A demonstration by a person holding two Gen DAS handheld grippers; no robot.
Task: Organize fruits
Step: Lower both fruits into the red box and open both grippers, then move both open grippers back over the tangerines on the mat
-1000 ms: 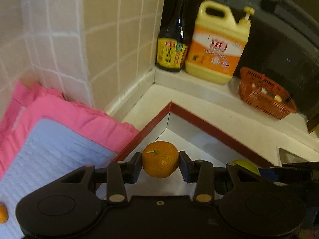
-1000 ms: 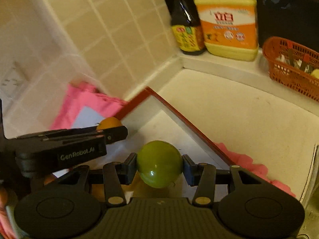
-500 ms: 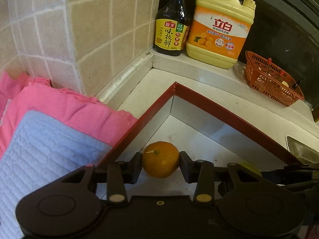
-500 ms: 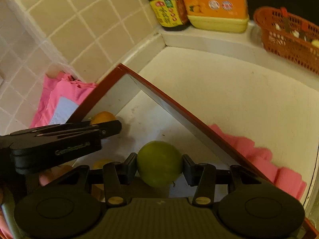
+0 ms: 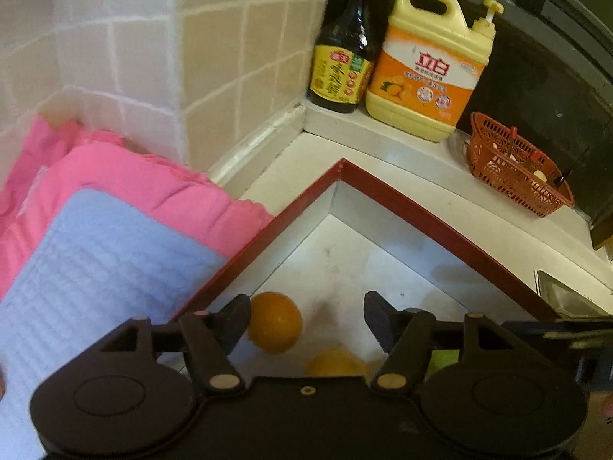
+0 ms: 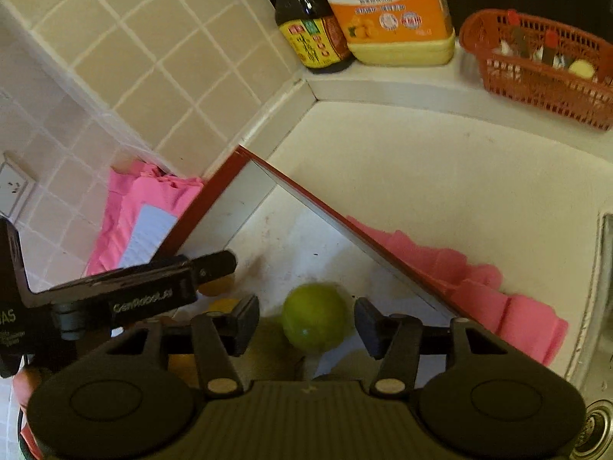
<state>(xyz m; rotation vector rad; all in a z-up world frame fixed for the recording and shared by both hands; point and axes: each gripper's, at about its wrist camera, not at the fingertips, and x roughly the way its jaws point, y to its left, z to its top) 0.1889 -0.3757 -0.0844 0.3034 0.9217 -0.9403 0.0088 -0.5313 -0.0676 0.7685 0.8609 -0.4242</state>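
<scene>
A white tray with a red rim [image 5: 421, 214] lies on the counter; it also shows in the right wrist view [image 6: 306, 195]. My left gripper [image 5: 306, 316] is open over the tray, and an orange [image 5: 274, 322] sits loose between its jaws, close to the left one. A second orange fruit [image 5: 335, 362] lies below, partly hidden by the gripper body. My right gripper [image 6: 306, 324] is open, with a green lime [image 6: 315, 316] loose between its jaws inside the tray. The left gripper's finger [image 6: 153, 287] crosses the right wrist view at the left.
A pink and blue quilted mat [image 5: 115, 230] lies under the tray beside the tiled wall [image 5: 153, 57]. A dark sauce bottle [image 5: 345, 57], a yellow detergent jug [image 5: 429, 69] and a red basket [image 5: 513, 168] stand at the back ledge. A sink edge [image 6: 597, 306] is at the right.
Both grippers have opened. The orange has dropped out of the left gripper and the lime out of the right, into the tray. Both grippers have moved lower over the tray.
</scene>
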